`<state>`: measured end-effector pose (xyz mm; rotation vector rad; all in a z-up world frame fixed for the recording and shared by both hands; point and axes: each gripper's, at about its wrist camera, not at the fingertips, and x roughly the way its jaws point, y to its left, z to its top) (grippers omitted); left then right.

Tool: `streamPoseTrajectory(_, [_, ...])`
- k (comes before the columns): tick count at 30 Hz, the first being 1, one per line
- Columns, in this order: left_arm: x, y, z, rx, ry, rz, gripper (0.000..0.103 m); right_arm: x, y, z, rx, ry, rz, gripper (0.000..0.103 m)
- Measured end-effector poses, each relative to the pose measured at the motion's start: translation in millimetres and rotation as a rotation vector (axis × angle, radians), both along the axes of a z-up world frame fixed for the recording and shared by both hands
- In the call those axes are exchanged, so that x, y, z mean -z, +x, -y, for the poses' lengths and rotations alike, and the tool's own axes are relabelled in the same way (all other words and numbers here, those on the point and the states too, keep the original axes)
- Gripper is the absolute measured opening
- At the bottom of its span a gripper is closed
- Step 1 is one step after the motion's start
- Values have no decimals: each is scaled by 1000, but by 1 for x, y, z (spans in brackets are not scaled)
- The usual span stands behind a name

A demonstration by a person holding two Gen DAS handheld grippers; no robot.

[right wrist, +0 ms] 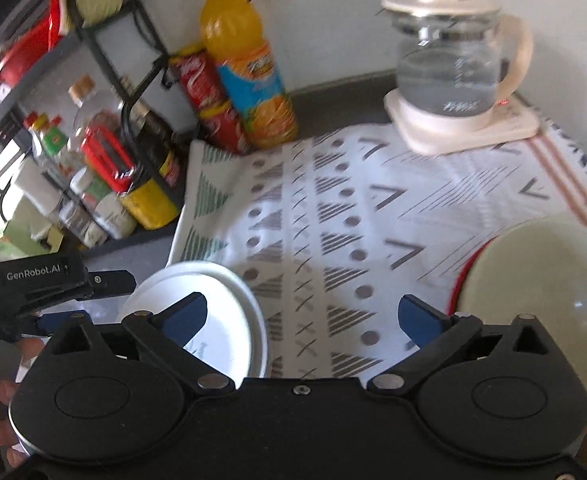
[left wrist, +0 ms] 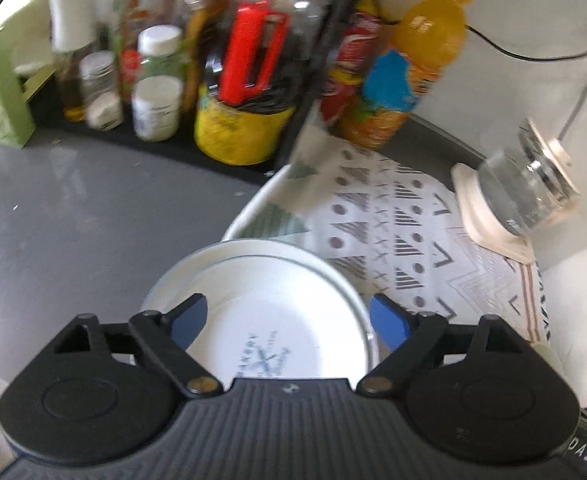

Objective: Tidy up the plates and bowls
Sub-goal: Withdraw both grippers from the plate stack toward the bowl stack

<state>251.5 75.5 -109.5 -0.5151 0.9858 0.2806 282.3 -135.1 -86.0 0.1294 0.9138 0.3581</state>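
Beside the patterned cloth (right wrist: 373, 216), at its near left edge, a stack of white plates (right wrist: 221, 320) sits partly on the grey worktop (left wrist: 73, 220). On the cloth's near right corner sits a pale bowl (right wrist: 541, 300) with a red rim showing under its left edge, which may be a second dish beneath it, though that cannot be told for certain.

Over the plates, the left claw (left wrist: 289, 320) stands wide, its blue pads on either side of the stack's rim and clear of it; nothing is gripped. The right claw (right wrist: 301, 316) is also spread wide, hanging over bare cloth between the plates and the bowl, with nothing between its pads. Both views are blurred.

At the cloth's far right corner a glass kettle (right wrist: 453, 72) stands on its base. At the far left corner are an orange drink bottle (right wrist: 245, 68) and red cans (right wrist: 209, 100), and left of those a black rack (right wrist: 105, 52) crowded with jars and bottles.

Judging from this, a placing step looks finished: plates are gathered in one pile and the bowl sits apart, both claws empty. What remains is unclear, since no other loose dishes show in either view. If the bowl is to be moved, the right claw is the nearer one; it would need to drop toward the bowl's left rim and close on the wall there, keeping clear of the kettle's base behind it. Squaring up the plate pile falls more naturally to the left claw.
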Motion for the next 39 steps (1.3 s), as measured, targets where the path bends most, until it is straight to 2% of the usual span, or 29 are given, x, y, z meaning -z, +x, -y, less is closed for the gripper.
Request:
streamPoseTrajectory(8, [-8, 23, 43, 145, -1, 34, 103, -18, -1, 45, 117, 14, 24, 103])
streamPoseTrajectory(15, [-14, 42, 84, 263, 9, 49, 103, -29, 0, 83, 216, -4, 40, 103])
streamPoseTrajectory(24, [-10, 62, 134, 374, -28, 43, 103, -22, -1, 129, 311, 19, 13, 103])
streamPoseTrajectory(30, [-2, 74, 164, 421, -62, 4, 103, -12, 1, 154, 354, 36, -14, 103])
streamPoseTrajectory(34, [13, 82, 183, 450, -110, -63, 102, -3, 5, 169, 378, 27, -34, 102])
streamPoseTrajectory(39, [30, 89, 204, 467, -100, -115, 101, 12, 11, 186, 389, 28, -68, 99])
